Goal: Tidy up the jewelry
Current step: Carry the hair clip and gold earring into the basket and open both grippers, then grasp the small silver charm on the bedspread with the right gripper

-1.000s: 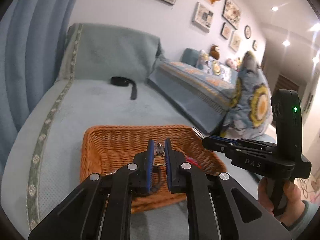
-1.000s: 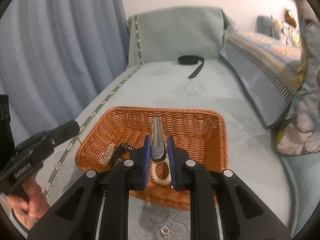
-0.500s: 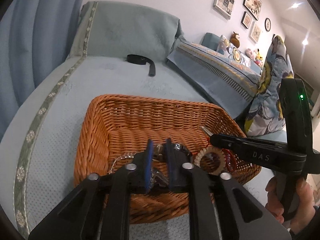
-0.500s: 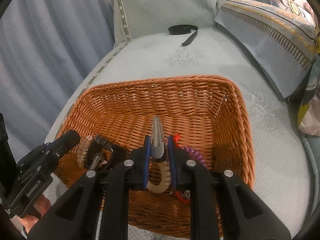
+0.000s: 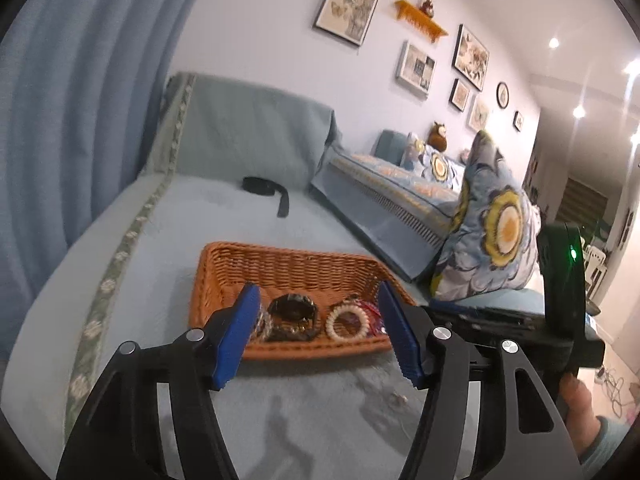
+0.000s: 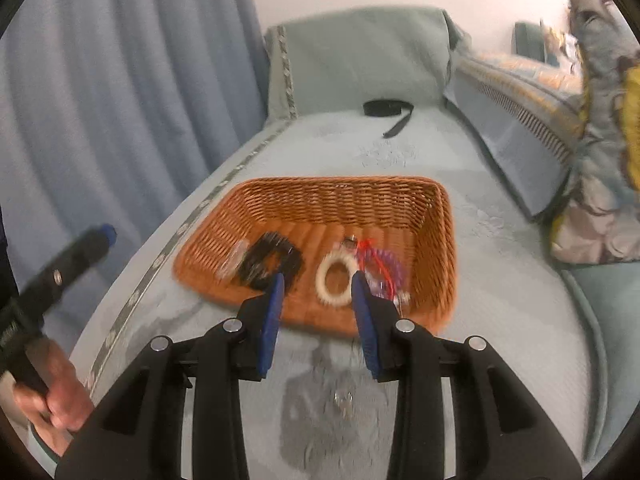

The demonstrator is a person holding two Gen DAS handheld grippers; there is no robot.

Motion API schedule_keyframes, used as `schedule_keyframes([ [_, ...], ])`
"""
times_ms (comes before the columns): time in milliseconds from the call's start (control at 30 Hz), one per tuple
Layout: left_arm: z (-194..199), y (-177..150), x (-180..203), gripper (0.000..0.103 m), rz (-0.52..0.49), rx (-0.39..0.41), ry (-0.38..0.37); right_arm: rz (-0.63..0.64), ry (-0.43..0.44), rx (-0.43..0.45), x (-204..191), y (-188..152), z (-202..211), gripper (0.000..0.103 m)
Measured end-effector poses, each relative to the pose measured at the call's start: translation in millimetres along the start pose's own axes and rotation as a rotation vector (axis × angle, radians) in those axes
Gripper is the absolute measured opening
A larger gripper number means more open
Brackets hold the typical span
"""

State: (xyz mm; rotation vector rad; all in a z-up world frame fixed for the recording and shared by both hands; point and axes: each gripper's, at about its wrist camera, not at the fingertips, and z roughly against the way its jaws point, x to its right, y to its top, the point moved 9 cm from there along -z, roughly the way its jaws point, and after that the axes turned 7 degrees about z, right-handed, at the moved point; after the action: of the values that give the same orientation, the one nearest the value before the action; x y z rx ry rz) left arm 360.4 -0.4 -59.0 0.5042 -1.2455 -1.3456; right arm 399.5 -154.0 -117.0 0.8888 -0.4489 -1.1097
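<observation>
Both tongs have let go: left gripper and right gripper are gaping wide, empty, above the woven wicker basket cradling a cream beaded bracelet.

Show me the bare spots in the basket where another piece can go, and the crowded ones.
Free: the far half of the wicker basket floor, along its back wall, and the far right corner. Crowded: the near edge, where a clear bracelet, black watch, cream beaded bracelet and purple-and-red pieces lie in a row.
</observation>
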Motion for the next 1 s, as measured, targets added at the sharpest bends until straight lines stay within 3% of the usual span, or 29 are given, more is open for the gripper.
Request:
schedule_keyframes([
  [200, 30.9, -30.2, -3.4, 0.06, 0.001, 0.03, 0.068, 0.006, -0.029, 0.017, -6.3, -44.7, 15.7, 0.032],
  [400, 12.1, -63.3, -28.1, 0.06, 0.035, 0.004, 0.132, -0.005, -0.048, -0.042, -1.1, -81.4, -6.4, 0.032],
  [533, 4.6, -76.4, -28.9, 0.06, -0.026, -0.006, 0.207, -0.051, -0.067, -0.087, 8.7, -94.3, -17.7, 0.032],
  [1000, 1.3, -81.8, -30.7, 0.061, -0.012, -0.03, 0.176, -0.03, -0.134, -0.213, 9.5, -104.8, -48.8, 0.032],
])
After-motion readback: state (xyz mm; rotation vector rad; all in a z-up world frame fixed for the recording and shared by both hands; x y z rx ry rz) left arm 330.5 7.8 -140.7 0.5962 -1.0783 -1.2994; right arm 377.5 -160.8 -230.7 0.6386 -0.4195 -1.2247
